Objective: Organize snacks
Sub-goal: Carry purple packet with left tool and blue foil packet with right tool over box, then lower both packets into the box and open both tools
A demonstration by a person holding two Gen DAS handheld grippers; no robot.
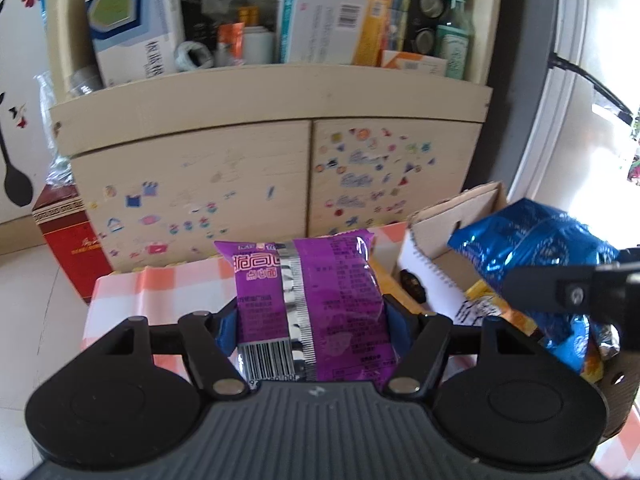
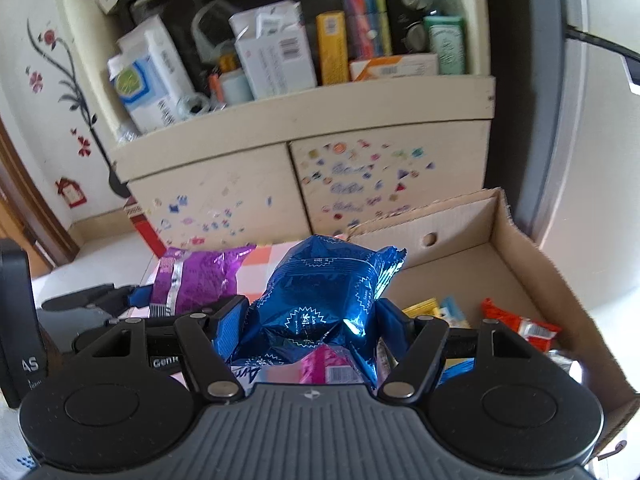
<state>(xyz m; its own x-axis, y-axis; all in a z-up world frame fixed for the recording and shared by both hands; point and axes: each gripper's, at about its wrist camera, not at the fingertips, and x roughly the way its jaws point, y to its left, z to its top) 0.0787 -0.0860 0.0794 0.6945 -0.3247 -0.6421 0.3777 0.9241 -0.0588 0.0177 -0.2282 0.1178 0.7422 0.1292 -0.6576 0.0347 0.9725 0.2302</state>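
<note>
My left gripper (image 1: 312, 320) is shut on a purple snack packet (image 1: 316, 300), held upright above the orange-checked tablecloth (image 1: 176, 284). The packet also shows in the right wrist view (image 2: 192, 280). My right gripper (image 2: 312, 320) is shut on a crinkled blue foil snack bag (image 2: 320, 304), held at the left edge of the open cardboard box (image 2: 520, 248). The blue bag also shows in the left wrist view (image 1: 536, 248), to the right of the purple packet. Inside the box lie a red packet (image 2: 516, 328), a yellow packet (image 2: 424, 308) and a pink packet (image 2: 324, 368).
A cream cabinet (image 1: 280, 160) with stickered doors stands behind the table, its open shelf crowded with boxes and bottles. A red carton (image 1: 72, 240) sits on the floor at the left. A grey fridge (image 2: 560, 120) stands at the right.
</note>
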